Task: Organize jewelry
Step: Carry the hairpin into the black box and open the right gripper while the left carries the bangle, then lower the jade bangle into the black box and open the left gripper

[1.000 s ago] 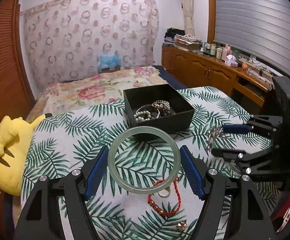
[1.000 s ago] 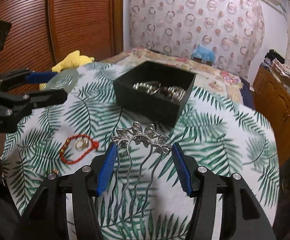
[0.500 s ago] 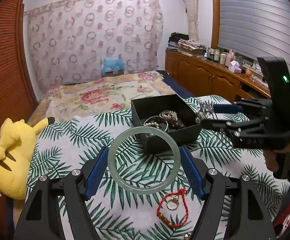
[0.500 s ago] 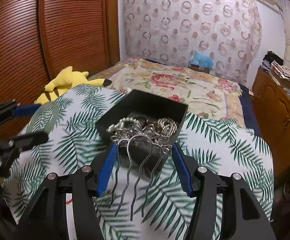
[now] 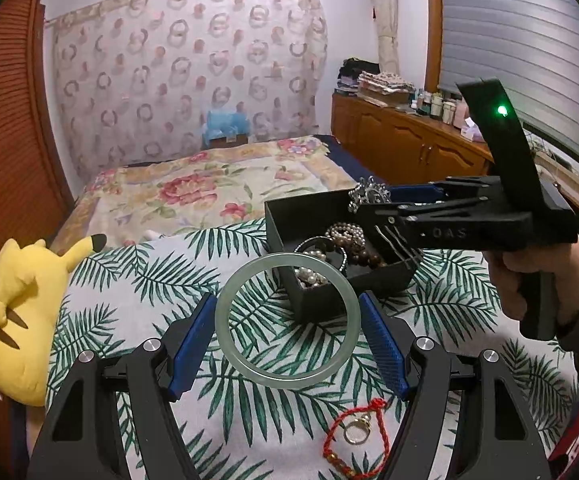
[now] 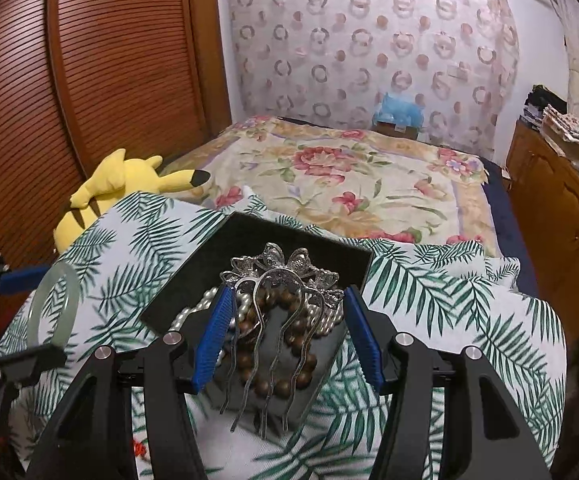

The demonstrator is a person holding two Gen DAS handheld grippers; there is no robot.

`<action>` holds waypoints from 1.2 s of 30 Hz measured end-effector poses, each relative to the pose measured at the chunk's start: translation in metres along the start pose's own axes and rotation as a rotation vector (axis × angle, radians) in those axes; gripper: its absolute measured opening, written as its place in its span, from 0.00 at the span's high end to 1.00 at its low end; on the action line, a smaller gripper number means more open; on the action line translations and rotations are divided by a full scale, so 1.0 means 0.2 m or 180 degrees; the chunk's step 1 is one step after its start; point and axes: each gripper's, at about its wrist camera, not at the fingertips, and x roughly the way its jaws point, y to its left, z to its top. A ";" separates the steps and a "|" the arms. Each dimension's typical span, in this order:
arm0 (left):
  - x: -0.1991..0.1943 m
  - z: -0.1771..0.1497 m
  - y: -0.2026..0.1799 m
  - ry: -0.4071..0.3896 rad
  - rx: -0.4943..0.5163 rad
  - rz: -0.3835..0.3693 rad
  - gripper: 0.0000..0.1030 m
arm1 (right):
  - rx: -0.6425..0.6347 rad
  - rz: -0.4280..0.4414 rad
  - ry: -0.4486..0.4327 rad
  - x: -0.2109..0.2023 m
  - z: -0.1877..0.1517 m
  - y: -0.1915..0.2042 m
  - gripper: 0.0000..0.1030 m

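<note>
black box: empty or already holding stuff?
Already holding stuff. The black box contains white pearl strands and brown bead bracelets; no lid on it.

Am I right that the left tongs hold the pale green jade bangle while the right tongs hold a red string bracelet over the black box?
Not quite: the right tongs hold a silver floral hair comb, as the right wrist view shows. The red string bracelet lies on the cloth.

dim warm indoor light, heavy fisheye bending, dark vignetted corners.
</note>
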 end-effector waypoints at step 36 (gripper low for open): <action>0.45 0.24 -0.17 0.0244 0.0148 0.0184 0.33 | 0.0259 -0.0111 -0.0107 -0.23 -0.37 -0.22 0.31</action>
